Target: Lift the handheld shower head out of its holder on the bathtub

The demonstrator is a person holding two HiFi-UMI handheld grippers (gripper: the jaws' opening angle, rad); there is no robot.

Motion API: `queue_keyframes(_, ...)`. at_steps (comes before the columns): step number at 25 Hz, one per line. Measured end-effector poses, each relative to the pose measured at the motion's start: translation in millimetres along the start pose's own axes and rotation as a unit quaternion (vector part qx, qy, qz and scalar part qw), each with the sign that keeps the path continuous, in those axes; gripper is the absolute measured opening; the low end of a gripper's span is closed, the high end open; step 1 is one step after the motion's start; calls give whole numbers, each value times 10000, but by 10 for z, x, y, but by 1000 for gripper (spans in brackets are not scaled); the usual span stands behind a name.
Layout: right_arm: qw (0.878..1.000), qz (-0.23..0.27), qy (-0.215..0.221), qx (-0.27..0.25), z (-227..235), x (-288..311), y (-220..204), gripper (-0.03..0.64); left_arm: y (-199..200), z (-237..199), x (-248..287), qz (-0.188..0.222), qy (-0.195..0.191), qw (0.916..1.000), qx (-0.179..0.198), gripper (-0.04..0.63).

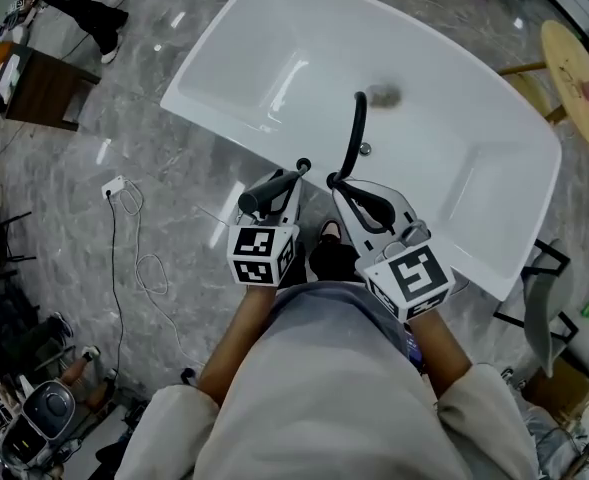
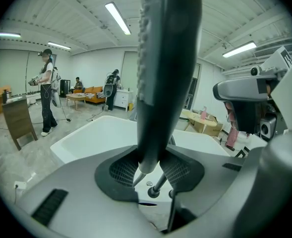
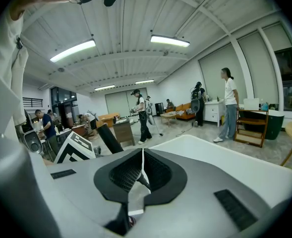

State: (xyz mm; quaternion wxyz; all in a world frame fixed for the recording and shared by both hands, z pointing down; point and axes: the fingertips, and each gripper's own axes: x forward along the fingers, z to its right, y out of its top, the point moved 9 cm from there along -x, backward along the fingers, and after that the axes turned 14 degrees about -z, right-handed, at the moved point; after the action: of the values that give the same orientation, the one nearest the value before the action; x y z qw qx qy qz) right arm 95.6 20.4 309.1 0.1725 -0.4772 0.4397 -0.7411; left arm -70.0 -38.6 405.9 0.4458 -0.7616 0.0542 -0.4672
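Observation:
The black handheld shower head (image 1: 265,195) is gripped in my left gripper (image 1: 279,190) just above the near rim of the white bathtub (image 1: 494,138). In the left gripper view its dark handle (image 2: 166,63) stands up between the pads (image 2: 123,168), which press on its lower end. A small black post (image 2: 156,187), probably its holder, shows just below. My right gripper (image 1: 349,190) is beside it on the right, over the rim. Its jaws are shut with nothing between them (image 3: 142,165). A black curved faucet spout (image 1: 355,128) rises between the two grippers.
The drain (image 1: 384,94) lies in the tub floor. On the marble floor are a socket with a cable (image 1: 114,186) at the left, a brown cabinet (image 1: 44,86) and a round wooden stool (image 1: 574,78) at the right. Several people (image 2: 47,90) stand across the room.

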Motion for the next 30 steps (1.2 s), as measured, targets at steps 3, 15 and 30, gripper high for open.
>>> queue_keyframes(3,10000,7,84,37,-4,9,12,21,25,-1,-14,11,1,10000,-15,138)
queue_keyframes(15,9998,188,34,-28,-93,-39,66,21,23,21,-161,106,-83,9999,19,138)
queue_keyframes(30,9987,295,-409,-20,-243,-95,135,18,267,-26,-457,367,-114,9992,-122,138)
